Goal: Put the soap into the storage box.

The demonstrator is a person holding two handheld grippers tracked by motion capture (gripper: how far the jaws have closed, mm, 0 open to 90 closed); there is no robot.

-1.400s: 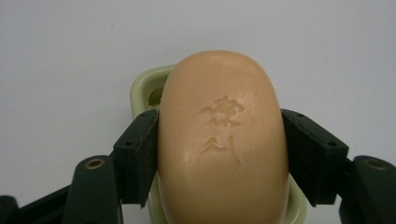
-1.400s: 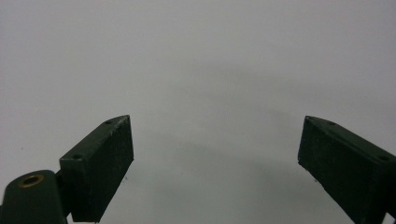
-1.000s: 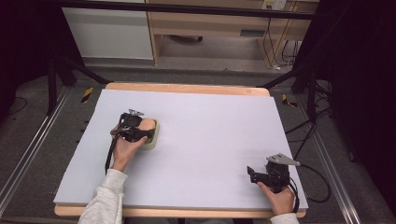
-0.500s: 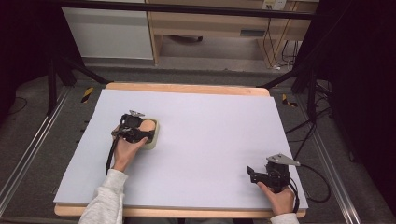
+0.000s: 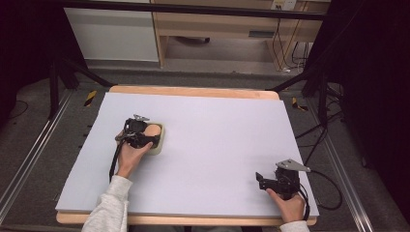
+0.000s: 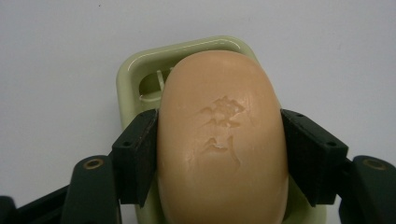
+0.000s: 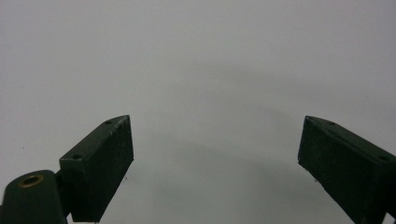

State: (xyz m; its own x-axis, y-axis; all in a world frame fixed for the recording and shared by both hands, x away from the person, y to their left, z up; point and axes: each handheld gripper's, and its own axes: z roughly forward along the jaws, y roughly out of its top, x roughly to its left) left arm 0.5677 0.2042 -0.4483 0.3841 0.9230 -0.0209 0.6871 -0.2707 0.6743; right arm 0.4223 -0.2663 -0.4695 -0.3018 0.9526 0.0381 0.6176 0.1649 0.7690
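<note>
A peach-coloured bar of soap [image 6: 222,144] lies over a pale green soap dish [image 6: 140,70] on the white table sheet. My left gripper [image 6: 219,158] is shut on the soap, one black pad pressed against each long side. From above, the left gripper [image 5: 145,137] sits on the dish [image 5: 161,145] at the table's left middle, with the soap [image 5: 153,130] partly showing under it. My right gripper [image 5: 263,180] rests near the front right edge, jaws wide open. In its own view the right gripper [image 7: 215,154] has nothing but bare sheet between its pads.
The white sheet [image 5: 217,125] covers a wooden table top [image 5: 193,91]. Black stand legs and cables run along the floor on both sides. A wooden shelf unit [image 5: 217,29] stands behind the table.
</note>
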